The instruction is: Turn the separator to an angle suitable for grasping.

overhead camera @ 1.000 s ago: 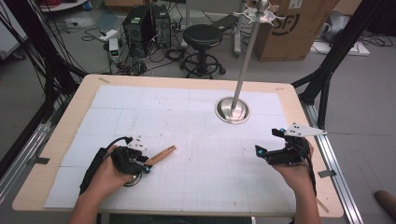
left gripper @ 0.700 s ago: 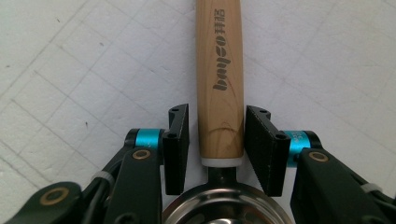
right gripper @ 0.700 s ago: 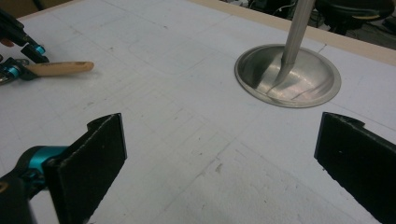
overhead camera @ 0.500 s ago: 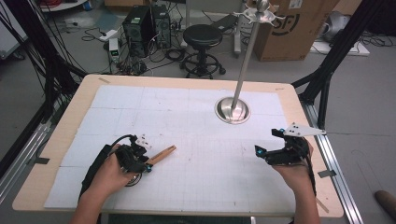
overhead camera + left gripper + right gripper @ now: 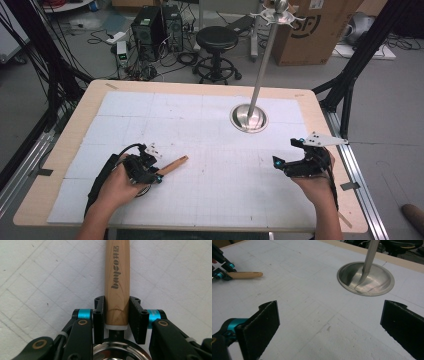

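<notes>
While the right claw [image 5: 283,162] is held wide open and empty at four o'clock, the left claw [image 5: 117,315] has been closed on the wooden handle [image 5: 117,277]; a lift from the tabletop [image 5: 210,130] seems imminent.

The round, pale wooden handle [image 5: 117,282] carries a dark brand mark running along its length — Latin letters that read roughly "bayco", followed by two Chinese characters too small to make out; in the left gripper view it reads sideways, bottom to top. The brown cardboard box [image 5: 320,32] on the floor beyond the table bears large dark lettering, partly hidden — only "SF" shows.
</notes>
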Motion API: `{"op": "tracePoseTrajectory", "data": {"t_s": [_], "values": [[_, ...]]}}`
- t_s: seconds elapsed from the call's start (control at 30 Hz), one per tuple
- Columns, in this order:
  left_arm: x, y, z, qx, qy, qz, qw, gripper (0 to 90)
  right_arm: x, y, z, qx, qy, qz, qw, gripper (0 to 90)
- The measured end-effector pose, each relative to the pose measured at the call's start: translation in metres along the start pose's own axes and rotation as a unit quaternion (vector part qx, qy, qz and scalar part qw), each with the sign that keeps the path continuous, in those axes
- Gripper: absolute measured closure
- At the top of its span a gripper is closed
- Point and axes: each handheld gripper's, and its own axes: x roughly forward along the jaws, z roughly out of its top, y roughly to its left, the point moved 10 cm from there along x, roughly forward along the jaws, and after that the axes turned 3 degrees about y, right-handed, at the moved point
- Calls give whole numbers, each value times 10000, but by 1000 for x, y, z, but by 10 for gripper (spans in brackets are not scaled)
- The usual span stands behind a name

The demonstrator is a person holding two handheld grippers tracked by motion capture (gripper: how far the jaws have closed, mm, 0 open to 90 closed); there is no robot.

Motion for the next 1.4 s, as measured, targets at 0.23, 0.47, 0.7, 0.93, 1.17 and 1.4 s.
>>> {"op": "tracePoseTrajectory", "data": {"t_s": [0.23, 0.47, 0.7, 0.93, 1.17, 1.4], "values": [[-1, -1, 0, 87, -7, 54, 9999, 684, -2, -2, 0, -3, -34, -27, 10000, 10], [-1, -3, 0, -102, 38, -139, 9998, 670, -1, -1, -1, -14, -4, -16, 10000, 10], [1, -4, 1, 131, 242, 60, 9996, 674, 1, 0, -1, -28, 17, -24, 10000, 10], [0, -7, 1, 288, 192, 164, 9993, 688, 1, 0, -1, -45, 33, -40, 10000, 10], [-4, -9, 5, 412, 39, 80, 9991, 688, 2, 0, -1, -39, 55, -19, 10000, 10], [-28, -8, 20, 445, -782, 83, 9959, 687, 0, 1, 1, -65, -31, -7, 10000, 10]]}}
